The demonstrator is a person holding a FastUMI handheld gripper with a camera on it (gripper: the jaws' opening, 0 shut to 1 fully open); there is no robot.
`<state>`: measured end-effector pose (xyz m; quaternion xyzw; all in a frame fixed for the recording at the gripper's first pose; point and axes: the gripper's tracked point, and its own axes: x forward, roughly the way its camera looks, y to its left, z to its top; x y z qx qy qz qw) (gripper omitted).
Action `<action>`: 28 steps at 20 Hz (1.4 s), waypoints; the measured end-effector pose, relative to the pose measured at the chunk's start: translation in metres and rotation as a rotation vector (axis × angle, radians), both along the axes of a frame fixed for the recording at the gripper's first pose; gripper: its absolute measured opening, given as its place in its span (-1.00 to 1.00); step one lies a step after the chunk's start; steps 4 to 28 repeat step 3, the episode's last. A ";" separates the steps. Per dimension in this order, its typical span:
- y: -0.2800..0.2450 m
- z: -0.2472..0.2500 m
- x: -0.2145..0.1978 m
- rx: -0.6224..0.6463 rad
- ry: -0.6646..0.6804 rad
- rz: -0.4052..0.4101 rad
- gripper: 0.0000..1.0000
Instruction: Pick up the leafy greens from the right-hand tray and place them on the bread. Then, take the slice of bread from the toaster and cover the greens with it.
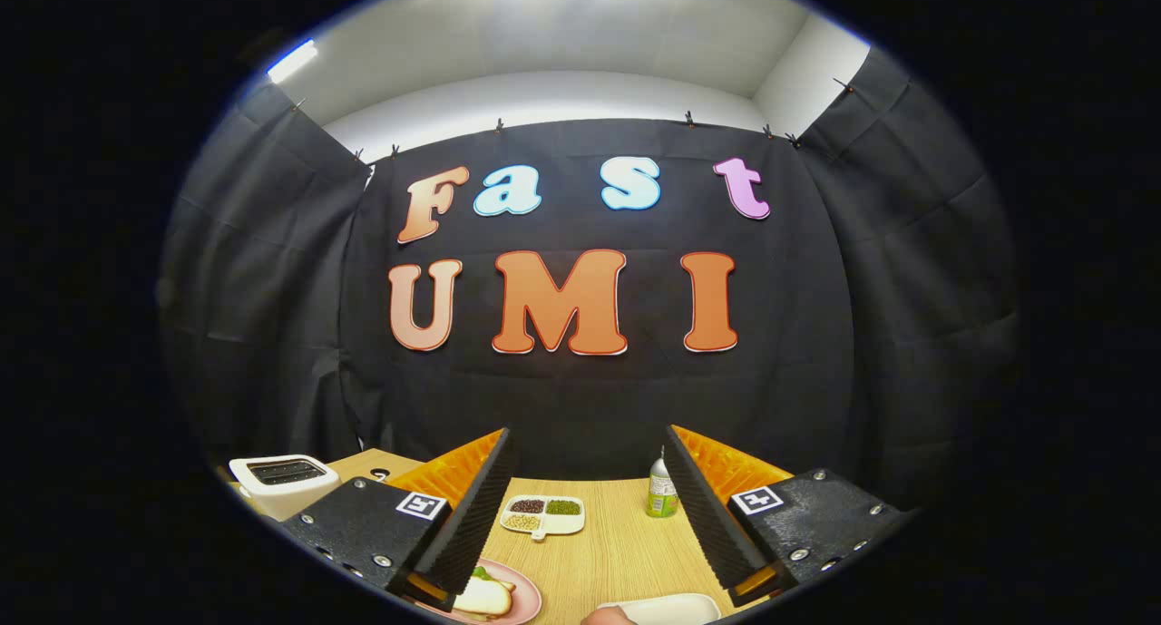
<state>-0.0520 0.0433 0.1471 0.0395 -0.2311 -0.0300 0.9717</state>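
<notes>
Over on the left, a white toaster (283, 480) sits at the far corner of the wooden table (606, 552), beyond the left finger, its slots facing up; whether a slice is in them I cannot tell from here. Next along, a pink plate (526, 602) lies low beside the left finger's tip, carrying a slice of bread (485, 596) with a bit of green already showing at its edge. The gripper (588, 525) hangs above the table with its fingers spread wide and nothing between them but bare wood. Beyond them, mid-table, rests a small divided dish (544, 514) of beans, then a green bottle (661, 493) by the right finger. Low and nearest, just inside the right finger, a white tray (671, 609) peeks in. I'd judge the greens lie down there, so the next reach is downward and slightly right.
</notes>
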 end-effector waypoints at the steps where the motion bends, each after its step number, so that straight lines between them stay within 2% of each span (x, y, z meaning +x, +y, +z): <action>1: -0.001 0.002 -0.001 0.003 -0.003 0.001 0.96; 28: -0.001 0.003 -0.001 0.007 -0.006 0.002 0.96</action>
